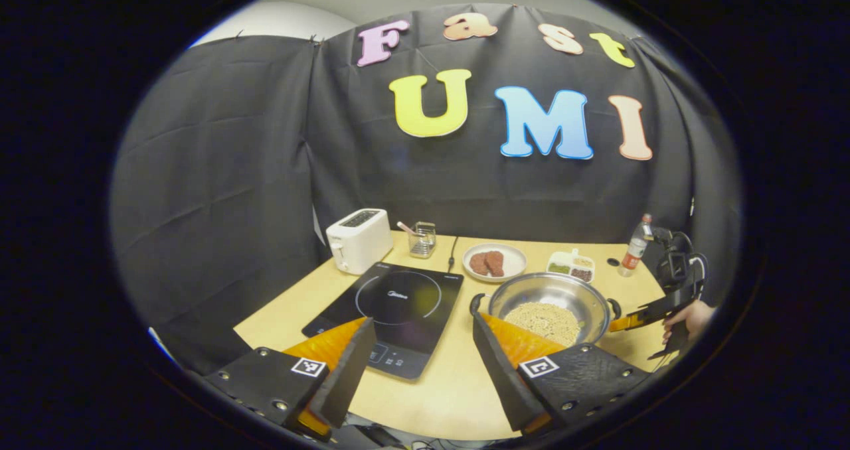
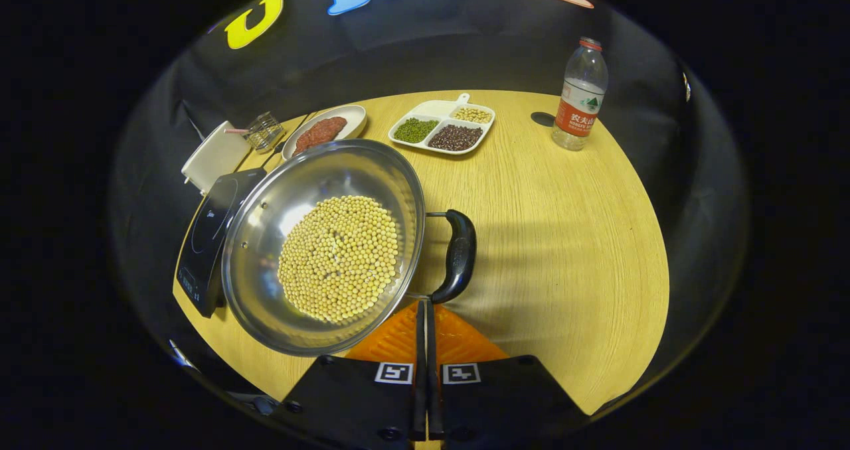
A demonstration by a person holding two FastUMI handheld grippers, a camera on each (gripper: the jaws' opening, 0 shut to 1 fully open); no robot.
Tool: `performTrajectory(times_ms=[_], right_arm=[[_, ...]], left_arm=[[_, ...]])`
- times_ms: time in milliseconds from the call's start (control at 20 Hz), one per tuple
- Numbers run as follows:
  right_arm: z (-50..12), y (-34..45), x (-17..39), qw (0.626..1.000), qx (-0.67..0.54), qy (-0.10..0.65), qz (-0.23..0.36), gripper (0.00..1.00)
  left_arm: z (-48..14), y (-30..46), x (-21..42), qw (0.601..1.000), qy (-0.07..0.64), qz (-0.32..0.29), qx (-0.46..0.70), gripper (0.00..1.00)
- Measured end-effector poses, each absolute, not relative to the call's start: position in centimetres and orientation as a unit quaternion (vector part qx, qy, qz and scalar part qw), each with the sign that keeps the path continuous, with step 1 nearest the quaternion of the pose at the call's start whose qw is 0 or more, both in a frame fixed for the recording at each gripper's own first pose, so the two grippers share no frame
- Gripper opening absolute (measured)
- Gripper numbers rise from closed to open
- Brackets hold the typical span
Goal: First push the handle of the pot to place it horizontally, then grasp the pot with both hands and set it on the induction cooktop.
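The pot [image 2: 325, 244] sits mid-frame, its handle [image 2: 457, 256] lying across the closed right tongs [image 2: 425, 314]. Left tongs [image 1: 422, 344] gape open.

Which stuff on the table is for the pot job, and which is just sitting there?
For the job:
pot full of beans
pot handle
cooktop
left gripper, open
right gripper, shut

Just sitting there:
toaster
plate of meat
divided dish of beans
water bottle
wire basket

The light wooden surface [image 2: 564, 237] carries the pot [image 2: 325, 244] just ahead of the right fingers. The cooktop [image 1: 392, 310] lies between the left fingers. Toaster [image 1: 358, 239], plate [image 1: 495, 262], tray [image 2: 443, 126] and bottle [image 2: 581, 95] stand beyond.
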State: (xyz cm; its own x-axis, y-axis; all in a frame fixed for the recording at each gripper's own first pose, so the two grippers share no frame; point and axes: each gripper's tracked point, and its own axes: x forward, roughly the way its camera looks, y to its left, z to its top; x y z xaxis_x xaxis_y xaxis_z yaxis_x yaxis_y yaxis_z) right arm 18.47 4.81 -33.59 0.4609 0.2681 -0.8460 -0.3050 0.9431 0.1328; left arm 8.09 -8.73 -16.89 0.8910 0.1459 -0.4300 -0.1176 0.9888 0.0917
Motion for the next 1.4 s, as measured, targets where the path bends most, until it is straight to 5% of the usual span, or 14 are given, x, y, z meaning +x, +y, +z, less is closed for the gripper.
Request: performTrajectory(times_ms=[50,100,250,300,400,800,1400], right_arm=[[-33.1,4.4,18.7,0.861,-0.017,0.481,0.163,0.02],[-32.4,4.0,18.9,0.868,-0.011,0.470,0.159,0.25],[-30.6,3.1,18.6,0.879,0.020,0.454,0.147,0.48],[-30.2,2.5,18.6,0.881,0.024,0.452,0.138,0.74],[-29.5,1.6,18.6,0.886,0.031,0.446,0.124,0.99],[-29.2,3.0,21.8,0.895,0.047,0.434,0.095,0.98],[-33.8,4.9,26.0,0.890,0.064,0.444,0.078,0.98]], left_arm=[[-17.0,-9.2,8.7,0.972,0.229,0.057,0.020,0.90],[-17.3,-9.3,9.6,0.972,0.230,0.047,0.010,0.88],[-17.8,-9.7,12.9,0.973,0.232,0.012,0.004,0.88],[-18.2,-10.0,14.2,0.972,0.235,-0.002,0.007,0.88],[-19.6,-10.7,16.7,0.967,0.251,-0.037,0.002,0.88],[-28.7,-13.7,25.5,0.930,0.347,-0.113,-0.045,0.90],[-37.9,-14.9,28.8,0.892,0.411,-0.183,-0.040,0.91]])
